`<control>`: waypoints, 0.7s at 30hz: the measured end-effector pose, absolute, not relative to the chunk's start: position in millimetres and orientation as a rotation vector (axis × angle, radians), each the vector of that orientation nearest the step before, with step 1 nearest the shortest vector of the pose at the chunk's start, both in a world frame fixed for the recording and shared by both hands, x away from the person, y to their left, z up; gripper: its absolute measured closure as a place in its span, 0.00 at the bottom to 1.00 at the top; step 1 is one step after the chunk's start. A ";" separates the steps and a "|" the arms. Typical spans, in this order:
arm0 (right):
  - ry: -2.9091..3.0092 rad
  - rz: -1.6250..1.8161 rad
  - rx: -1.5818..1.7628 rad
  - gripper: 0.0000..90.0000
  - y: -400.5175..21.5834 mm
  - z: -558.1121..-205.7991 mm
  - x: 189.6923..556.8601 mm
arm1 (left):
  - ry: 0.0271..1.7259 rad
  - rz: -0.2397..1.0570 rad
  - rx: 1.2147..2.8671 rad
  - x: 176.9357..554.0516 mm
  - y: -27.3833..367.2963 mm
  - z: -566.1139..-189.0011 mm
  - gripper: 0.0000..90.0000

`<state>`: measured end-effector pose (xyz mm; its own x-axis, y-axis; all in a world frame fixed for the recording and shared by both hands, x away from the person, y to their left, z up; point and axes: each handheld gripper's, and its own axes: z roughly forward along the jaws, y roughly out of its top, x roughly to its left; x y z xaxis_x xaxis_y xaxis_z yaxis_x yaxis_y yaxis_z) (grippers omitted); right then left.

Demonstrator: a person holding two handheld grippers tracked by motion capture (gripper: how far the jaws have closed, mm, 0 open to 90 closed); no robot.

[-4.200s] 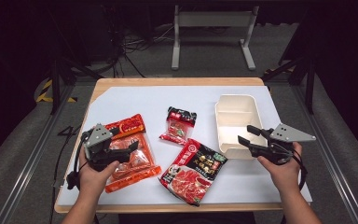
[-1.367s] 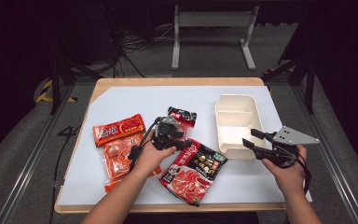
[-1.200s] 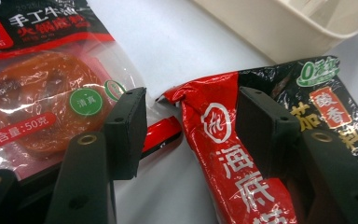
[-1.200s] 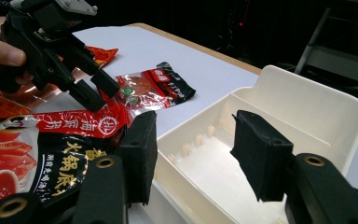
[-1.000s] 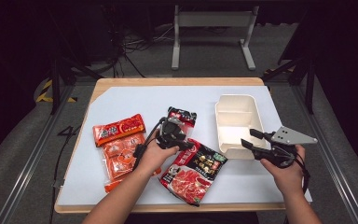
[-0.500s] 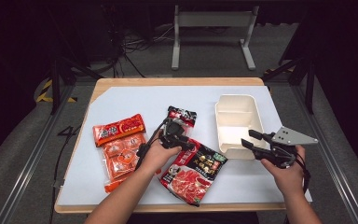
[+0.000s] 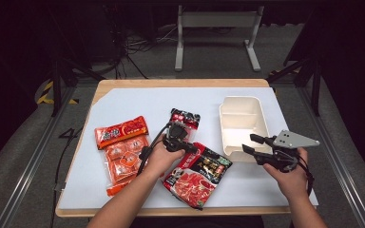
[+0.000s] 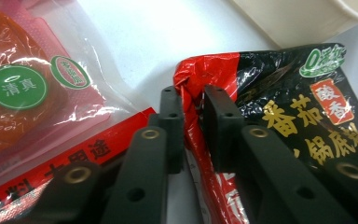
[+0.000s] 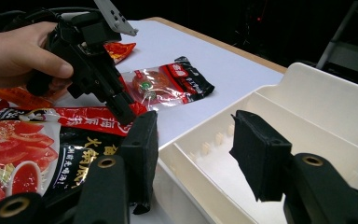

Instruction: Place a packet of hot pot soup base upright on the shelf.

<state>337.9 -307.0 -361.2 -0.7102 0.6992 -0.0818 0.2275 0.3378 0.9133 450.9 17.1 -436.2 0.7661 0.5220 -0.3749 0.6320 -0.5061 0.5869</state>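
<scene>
Left gripper (image 8: 192, 116) fingers just closing, now pinched on the top corner of the red-and-black sauce bag (image 7: 197, 173), flat on the worktop (image 7: 138, 102) beside the white tray (image 7: 244, 124). Right gripper (image 9: 193, 154) fingers apart, holding nothing. Best to squeeze tight, lift slowly.

Bare bench (image 7: 138, 102) lay open along the far edge, white tray (image 7: 243, 124) blocked the right gripper (image 7: 253, 144) ahead, 2 orange packets (image 7: 122, 148) crowded the left side, small packet (image 7: 184, 118) and black-red pouch (image 7: 197, 173) filled the middle, narrow gap between pouch and tray
</scene>
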 end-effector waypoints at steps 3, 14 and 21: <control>2.138 1.353 0.817 0.57 -308.1 -361.1 337.6 | 0.873 -0.209 2.203 450.7 19.0 -435.1 0.92; 2.130 1.363 0.835 0.60 -310.8 -359.3 335.7 | 0.866 -0.212 2.154 442.0 31.1 -412.3 0.96; 2.113 1.392 0.839 0.60 -311.0 -354.1 333.3 | 0.818 -0.197 2.112 430.1 40.5 -392.4 0.96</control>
